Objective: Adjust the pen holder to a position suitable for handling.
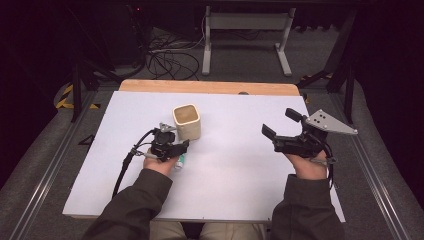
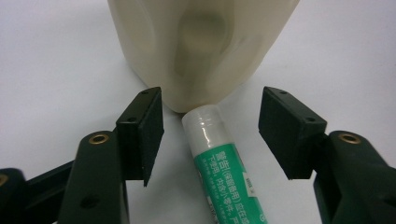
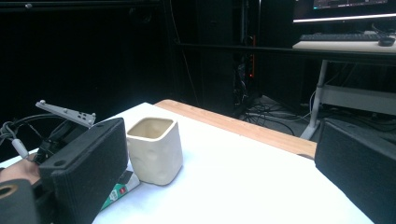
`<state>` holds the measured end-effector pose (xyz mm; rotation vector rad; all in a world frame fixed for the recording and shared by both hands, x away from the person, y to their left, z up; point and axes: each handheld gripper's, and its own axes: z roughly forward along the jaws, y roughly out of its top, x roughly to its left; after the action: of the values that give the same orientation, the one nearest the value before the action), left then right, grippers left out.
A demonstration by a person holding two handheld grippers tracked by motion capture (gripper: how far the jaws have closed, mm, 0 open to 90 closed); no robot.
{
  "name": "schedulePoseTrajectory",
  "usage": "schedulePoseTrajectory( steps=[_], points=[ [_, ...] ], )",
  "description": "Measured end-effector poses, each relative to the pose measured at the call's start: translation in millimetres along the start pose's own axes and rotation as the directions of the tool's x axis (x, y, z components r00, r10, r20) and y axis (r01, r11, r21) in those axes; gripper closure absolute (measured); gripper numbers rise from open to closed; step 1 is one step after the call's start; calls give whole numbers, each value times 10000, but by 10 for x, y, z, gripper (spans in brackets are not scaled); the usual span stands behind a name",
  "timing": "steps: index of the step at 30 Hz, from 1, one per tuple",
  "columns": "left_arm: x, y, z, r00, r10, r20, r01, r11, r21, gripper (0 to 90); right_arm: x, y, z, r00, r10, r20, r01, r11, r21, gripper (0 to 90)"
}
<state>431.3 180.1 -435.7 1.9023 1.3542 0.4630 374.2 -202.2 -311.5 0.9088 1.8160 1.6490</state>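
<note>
At the left of the white table (image 1: 235,170), the left gripper (image 1: 181,148) was held low, its jaws set either side of a green-and-white tube (image 2: 219,161). The tube lay flat on the table, its white cap end touching the foot of a cream cup (image 1: 187,121). In the left gripper view, a gap was seen between each pad and the tube, so the tube was straddled but not yet clamped. The cup stood upright just beyond the gripper, left of the table's centre. Well apart, at the right, the right gripper (image 1: 278,124) was held above the table with its jaws spread wide and nothing between them. A wooden edge (image 1: 210,87) was seen along the far side.
</note>
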Motion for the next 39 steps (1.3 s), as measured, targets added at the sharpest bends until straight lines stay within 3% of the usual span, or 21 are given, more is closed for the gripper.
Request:
schedulePoseTrajectory(
  steps=[17,26,39],
  points=[
    [0,-52,199,9988,-206,-450,238,9971,722,489,-2,-6,11,10000,-4,-1,4,9999,132,34],
    [8,-58,213,9983,17,-579,27,9972,748,572,7,-5,15,10000,16,-26,-16,9999,146,35],
    [50,-47,173,9995,30,-299,-9,9974,716,611,11,-12,26,10000,-26,-58,27,9998,220,36]
  ],
)
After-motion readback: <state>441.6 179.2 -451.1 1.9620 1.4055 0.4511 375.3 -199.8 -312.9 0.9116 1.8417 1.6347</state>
